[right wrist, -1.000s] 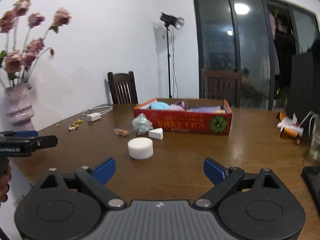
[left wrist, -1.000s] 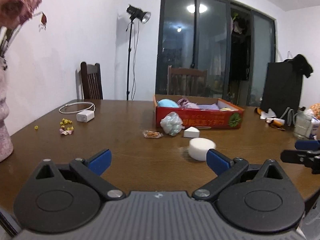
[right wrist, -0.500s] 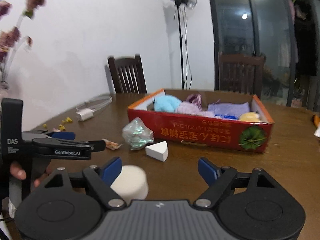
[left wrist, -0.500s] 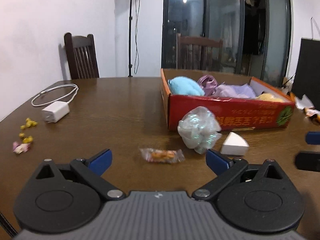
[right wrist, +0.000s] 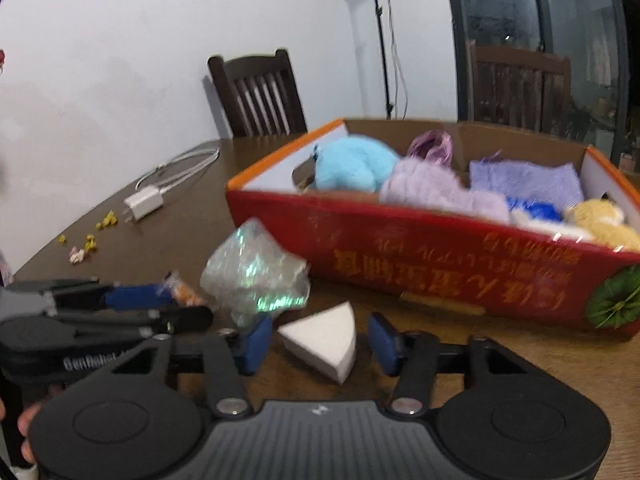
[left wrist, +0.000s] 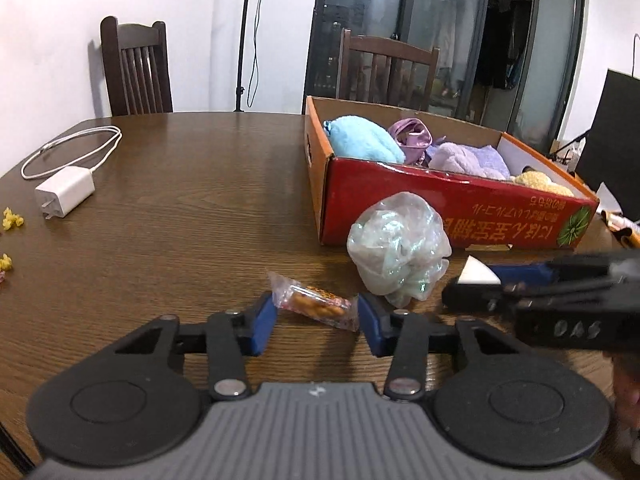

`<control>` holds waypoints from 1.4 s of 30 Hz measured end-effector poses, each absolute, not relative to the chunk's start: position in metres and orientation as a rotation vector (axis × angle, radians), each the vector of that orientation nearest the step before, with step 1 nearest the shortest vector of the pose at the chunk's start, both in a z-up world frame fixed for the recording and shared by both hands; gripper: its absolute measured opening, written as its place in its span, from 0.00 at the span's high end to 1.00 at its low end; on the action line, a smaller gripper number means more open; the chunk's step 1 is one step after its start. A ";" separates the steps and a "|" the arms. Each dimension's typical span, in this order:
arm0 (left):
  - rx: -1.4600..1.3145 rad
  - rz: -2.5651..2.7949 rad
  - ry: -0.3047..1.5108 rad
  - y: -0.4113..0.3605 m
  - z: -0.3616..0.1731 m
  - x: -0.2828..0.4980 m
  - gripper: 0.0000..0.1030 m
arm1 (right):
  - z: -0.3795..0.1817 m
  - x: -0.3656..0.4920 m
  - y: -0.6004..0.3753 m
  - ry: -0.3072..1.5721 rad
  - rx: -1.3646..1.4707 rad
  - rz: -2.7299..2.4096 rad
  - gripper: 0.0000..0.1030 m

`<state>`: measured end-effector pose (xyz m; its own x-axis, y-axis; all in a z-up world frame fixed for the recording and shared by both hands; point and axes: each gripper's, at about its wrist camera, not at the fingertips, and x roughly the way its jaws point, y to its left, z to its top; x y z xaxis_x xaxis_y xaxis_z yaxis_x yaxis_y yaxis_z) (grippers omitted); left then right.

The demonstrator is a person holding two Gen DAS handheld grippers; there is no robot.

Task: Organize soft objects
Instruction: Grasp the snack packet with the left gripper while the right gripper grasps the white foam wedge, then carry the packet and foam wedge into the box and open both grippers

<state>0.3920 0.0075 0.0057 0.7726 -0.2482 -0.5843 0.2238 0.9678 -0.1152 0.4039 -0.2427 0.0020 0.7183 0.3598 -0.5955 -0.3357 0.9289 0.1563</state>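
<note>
Here the left tool brackets a small clear-wrapped snack packet lying on the brown wooden desk; its blue pads have just been closing, the left pad at the wrapper's end, the right pad just beside the other end, so a firm grip cannot be told. The packet's long axis runs crosswise between the pads, tilted slightly down to the right. The right tool straddles a white wedge-shaped foam sponge, jaws just closing yet with gaps at both sides; the wedge's narrow tip points left and its curved edge faces right. A crumpled iridescent plastic bag sits between them, touching the red cardboard box holding blue, purple and yellow plush things. The box bears upside-down yellow characters, unreadable. The left tool's side reads "GenRobot". A white charger with cable lies well apart.
</note>
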 end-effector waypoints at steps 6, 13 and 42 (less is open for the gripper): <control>-0.070 -0.259 0.627 0.012 0.008 0.392 0.63 | 0.003 0.401 -0.244 0.649 0.056 0.402 0.66; 0.005 -0.223 0.576 0.001 0.014 0.345 0.63 | 0.030 0.348 -0.254 0.568 0.077 0.408 0.66; -0.143 -0.471 0.419 -0.044 0.114 0.275 0.63 | 0.071 0.204 -0.341 0.409 0.111 0.328 0.66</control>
